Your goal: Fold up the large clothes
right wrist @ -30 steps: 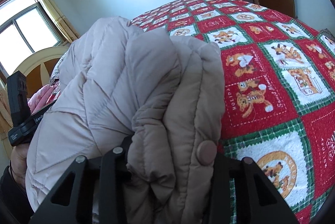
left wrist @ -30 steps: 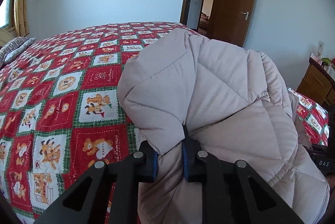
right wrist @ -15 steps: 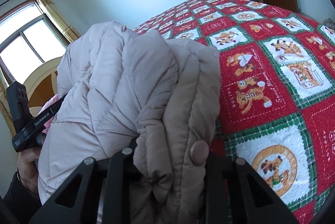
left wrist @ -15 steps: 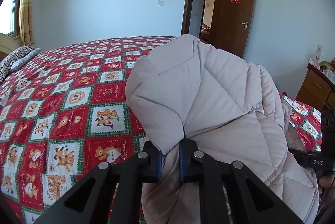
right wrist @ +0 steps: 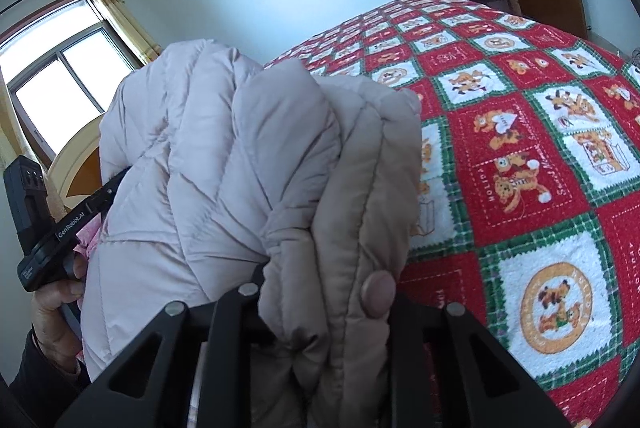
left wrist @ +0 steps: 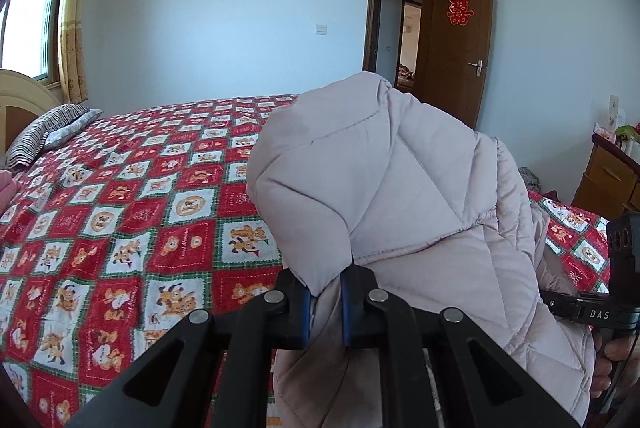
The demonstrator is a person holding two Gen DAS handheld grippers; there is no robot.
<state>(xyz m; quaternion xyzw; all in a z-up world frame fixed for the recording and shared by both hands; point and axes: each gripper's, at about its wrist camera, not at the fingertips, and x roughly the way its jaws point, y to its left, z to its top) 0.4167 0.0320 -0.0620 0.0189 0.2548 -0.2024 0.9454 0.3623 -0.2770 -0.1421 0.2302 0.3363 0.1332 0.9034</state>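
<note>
A pale beige quilted down jacket (left wrist: pixel 400 196) hangs lifted between both grippers above the bed. My left gripper (left wrist: pixel 325 302) is shut on a thin edge of the jacket, its blue pads pinching the fabric. My right gripper (right wrist: pixel 320 308) is shut on a thick bunched edge of the jacket (right wrist: pixel 248 164) with a snap button (right wrist: pixel 378 294); its fingertips are hidden by the padding. The right gripper's body shows at the right edge of the left wrist view (left wrist: pixel 600 312), and the left gripper's body at the left of the right wrist view (right wrist: pixel 52 224).
The bed carries a red, green and white bear-patterned quilt (left wrist: pixel 120 228), also in the right wrist view (right wrist: pixel 540 148). A striped pillow (left wrist: pixel 44 132) lies by the headboard. An open brown door (left wrist: pixel 456 44) and a wooden dresser (left wrist: pixel 604 176) stand to the right.
Both grippers have risen with the jacket held in them. The views tilt upward, showing more wall, window and ceiling. Both grips are unchanged.
</note>
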